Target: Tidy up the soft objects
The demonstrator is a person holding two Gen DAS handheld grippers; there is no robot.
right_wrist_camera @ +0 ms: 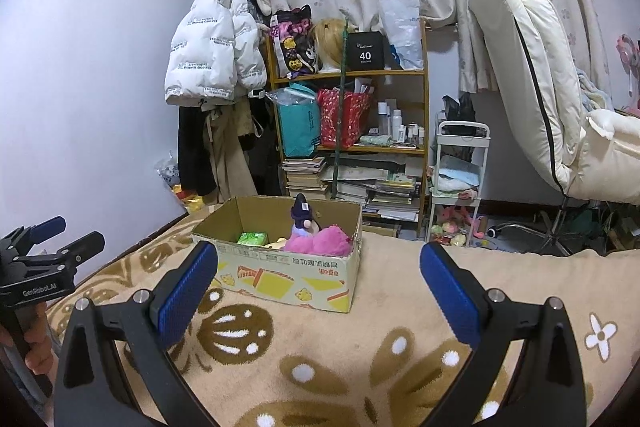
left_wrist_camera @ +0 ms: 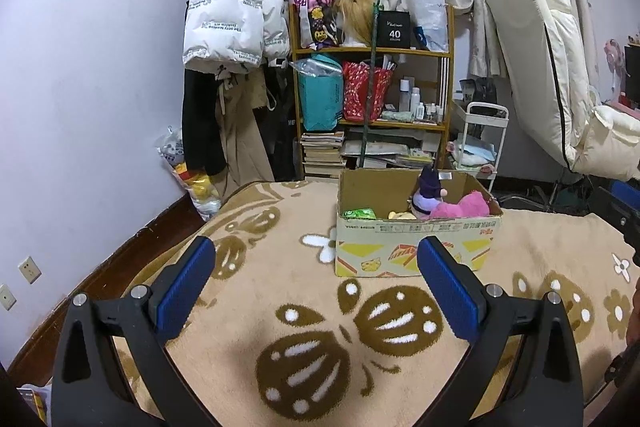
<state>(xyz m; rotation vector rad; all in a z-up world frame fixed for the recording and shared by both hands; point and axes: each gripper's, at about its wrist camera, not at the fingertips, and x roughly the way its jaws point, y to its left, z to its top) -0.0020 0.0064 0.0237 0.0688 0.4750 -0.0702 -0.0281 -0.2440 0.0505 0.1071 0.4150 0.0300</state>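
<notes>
A cardboard box [left_wrist_camera: 412,247] stands on the beige patterned blanket [left_wrist_camera: 280,291]; it also shows in the right wrist view [right_wrist_camera: 288,279]. Inside lie a pink plush [left_wrist_camera: 464,207], a purple-hatted doll [left_wrist_camera: 429,195], a yellow toy [left_wrist_camera: 402,215] and a green packet [left_wrist_camera: 360,213]. The same pink plush [right_wrist_camera: 320,241] and green packet [right_wrist_camera: 253,238] show in the right wrist view. My left gripper [left_wrist_camera: 316,259] is open and empty, short of the box. My right gripper [right_wrist_camera: 318,263] is open and empty, near the box's front. The left gripper also shows at the right wrist view's left edge [right_wrist_camera: 44,251].
A wooden shelf [left_wrist_camera: 372,87] with bags, bottles and books stands behind the bed. Coats [left_wrist_camera: 232,27] hang at left. A white cart [left_wrist_camera: 480,143] and a cream reclining chair [left_wrist_camera: 560,75] are at right. A plastic bag of toys [left_wrist_camera: 188,179] sits on the floor.
</notes>
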